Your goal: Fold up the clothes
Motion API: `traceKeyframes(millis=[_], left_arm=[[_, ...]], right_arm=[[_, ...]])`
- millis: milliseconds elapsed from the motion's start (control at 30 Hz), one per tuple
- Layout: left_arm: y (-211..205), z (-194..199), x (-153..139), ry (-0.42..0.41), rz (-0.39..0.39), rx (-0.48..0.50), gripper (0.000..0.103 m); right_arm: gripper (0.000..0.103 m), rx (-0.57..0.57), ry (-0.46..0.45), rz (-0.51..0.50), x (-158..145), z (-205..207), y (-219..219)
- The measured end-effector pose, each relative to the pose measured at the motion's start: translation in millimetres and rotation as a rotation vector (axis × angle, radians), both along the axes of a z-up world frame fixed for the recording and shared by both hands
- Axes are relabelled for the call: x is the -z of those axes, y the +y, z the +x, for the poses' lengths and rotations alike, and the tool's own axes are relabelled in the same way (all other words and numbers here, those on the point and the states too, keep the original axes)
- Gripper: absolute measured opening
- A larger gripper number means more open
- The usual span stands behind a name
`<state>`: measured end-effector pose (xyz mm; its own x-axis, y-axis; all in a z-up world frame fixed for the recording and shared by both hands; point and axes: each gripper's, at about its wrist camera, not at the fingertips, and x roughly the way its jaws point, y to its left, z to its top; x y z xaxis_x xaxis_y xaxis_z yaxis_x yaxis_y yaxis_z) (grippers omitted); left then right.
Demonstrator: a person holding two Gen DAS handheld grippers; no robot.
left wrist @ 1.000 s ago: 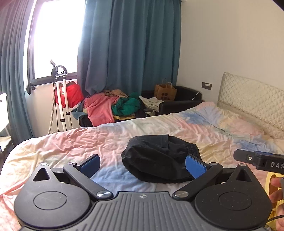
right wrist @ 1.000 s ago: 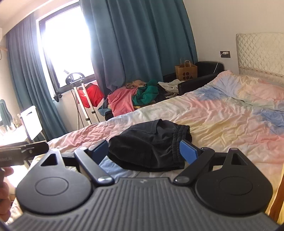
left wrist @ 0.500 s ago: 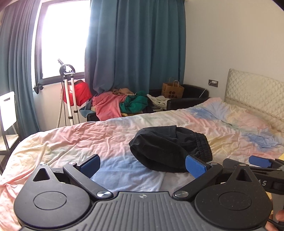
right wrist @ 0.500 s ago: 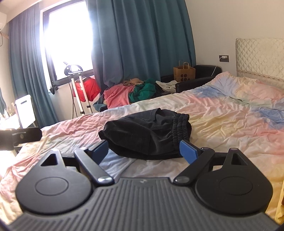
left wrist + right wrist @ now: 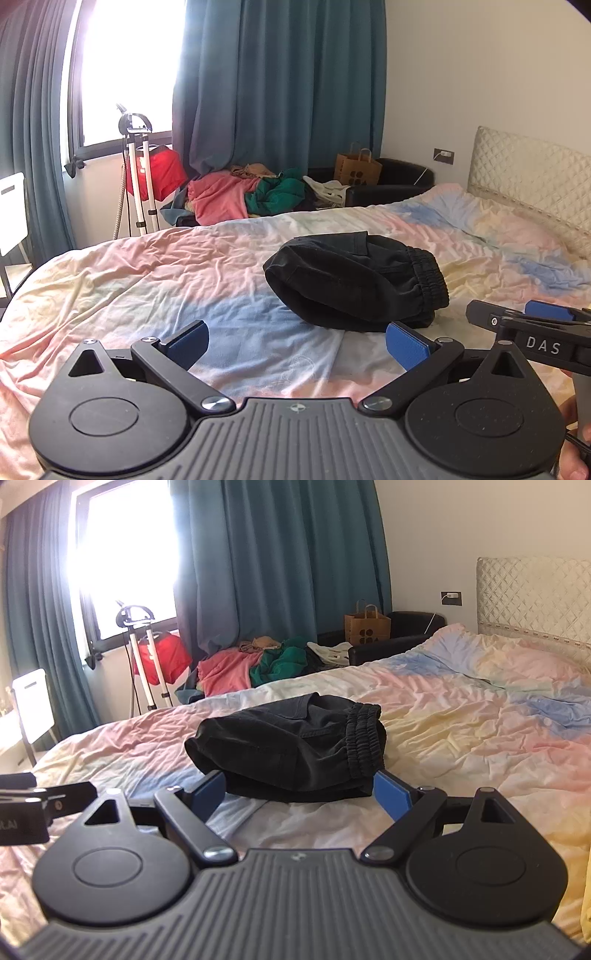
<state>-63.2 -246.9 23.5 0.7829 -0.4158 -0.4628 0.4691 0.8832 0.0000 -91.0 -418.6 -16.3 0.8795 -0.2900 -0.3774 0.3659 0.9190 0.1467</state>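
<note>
A folded black pair of shorts (image 5: 354, 284) with an elastic waistband lies on the pastel bed sheet (image 5: 184, 280); it also shows in the right wrist view (image 5: 291, 749). My left gripper (image 5: 297, 345) is open and empty, just short of the shorts and to their left. My right gripper (image 5: 299, 794) is open and empty, its blue fingertips (image 5: 391, 797) at the near edge of the shorts. The right gripper also appears at the right of the left wrist view (image 5: 535, 328).
A pile of pink and green clothes (image 5: 251, 192) lies on a dark couch beyond the bed. A paper bag (image 5: 356, 166), a garment steamer stand (image 5: 138, 170), a white chair (image 5: 13, 210) and the quilted headboard (image 5: 535, 166) surround the bed.
Both grippers have drawn back and shifted left, so the shorts sit further right and further off in the left view. Both stay open.
</note>
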Motion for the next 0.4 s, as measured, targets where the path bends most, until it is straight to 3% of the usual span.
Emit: traceKeyframes(millis=[400], left_arm=[[1.7, 2.6, 3.6, -0.001, 0.013, -0.026, 0.103]], right_arm=[[0.089, -0.004, 0.005, 0.008, -0.4, -1.4, 0.4]])
